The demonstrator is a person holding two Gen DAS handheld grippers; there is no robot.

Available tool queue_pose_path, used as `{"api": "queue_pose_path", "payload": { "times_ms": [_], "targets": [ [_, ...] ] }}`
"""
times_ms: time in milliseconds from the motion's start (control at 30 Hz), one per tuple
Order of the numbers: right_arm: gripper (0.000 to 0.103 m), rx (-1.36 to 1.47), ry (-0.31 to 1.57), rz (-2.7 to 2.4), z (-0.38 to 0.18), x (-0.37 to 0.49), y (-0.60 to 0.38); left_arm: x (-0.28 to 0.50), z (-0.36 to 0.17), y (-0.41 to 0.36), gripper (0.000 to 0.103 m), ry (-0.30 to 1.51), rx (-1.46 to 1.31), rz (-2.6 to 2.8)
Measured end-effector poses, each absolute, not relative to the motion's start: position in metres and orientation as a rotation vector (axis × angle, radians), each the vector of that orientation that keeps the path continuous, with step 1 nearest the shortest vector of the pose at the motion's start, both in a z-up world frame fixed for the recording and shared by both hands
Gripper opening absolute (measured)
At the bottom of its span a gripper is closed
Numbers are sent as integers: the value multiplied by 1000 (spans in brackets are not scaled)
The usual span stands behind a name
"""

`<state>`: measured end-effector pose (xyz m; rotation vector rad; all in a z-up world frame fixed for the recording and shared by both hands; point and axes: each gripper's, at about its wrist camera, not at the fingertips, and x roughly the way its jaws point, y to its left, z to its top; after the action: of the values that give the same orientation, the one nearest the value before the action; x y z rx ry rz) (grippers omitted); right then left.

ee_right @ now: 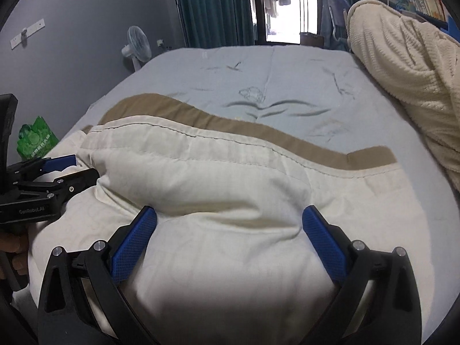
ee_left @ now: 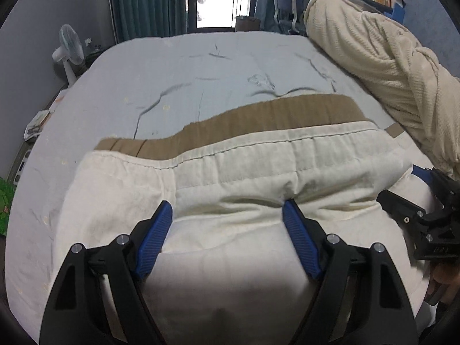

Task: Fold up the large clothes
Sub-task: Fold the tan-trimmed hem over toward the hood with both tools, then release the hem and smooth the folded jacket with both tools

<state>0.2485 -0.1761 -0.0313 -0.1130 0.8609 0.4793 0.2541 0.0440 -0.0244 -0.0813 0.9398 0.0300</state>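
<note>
A large cream padded garment point(ee_left: 230, 184) with a tan inner layer point(ee_left: 258, 118) lies folded across the near part of the bed; it also shows in the right wrist view point(ee_right: 218, 178). My left gripper point(ee_left: 227, 210) is open, its blue fingers spread over a bulging fold of the cream fabric and pressing into it. My right gripper point(ee_right: 228, 215) is open the same way over the fold further right. Each gripper shows at the edge of the other's view, the right one point(ee_left: 425, 201) and the left one point(ee_right: 43, 178), both low on the garment.
The garment rests on a pale blue bedsheet point(ee_left: 201, 66). A cream fleece blanket point(ee_left: 382, 57) is heaped along the bed's right side. A white fan point(ee_left: 69, 49) stands at the far left. A green bag point(ee_right: 34, 138) sits beside the bed. Curtains and a window are behind.
</note>
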Motion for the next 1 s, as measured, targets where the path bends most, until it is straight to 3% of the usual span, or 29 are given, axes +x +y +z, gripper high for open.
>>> {"api": "queue_pose_path", "payload": {
  "times_ms": [533,700,867,1000],
  "targets": [
    [98,-130,897,477,-51,246,-171,247,-40,37,76,902,-48,62],
    [96,-32,848,486,-33,239,-189,238,-16,41,74,863,-84,42],
    [96,28,773,456,2,247,-201,227,28,35,74,679,-164,-35],
    [96,-13,816,344,-4,273,-211,244,16,26,74,740,-99,21]
  ]
}}
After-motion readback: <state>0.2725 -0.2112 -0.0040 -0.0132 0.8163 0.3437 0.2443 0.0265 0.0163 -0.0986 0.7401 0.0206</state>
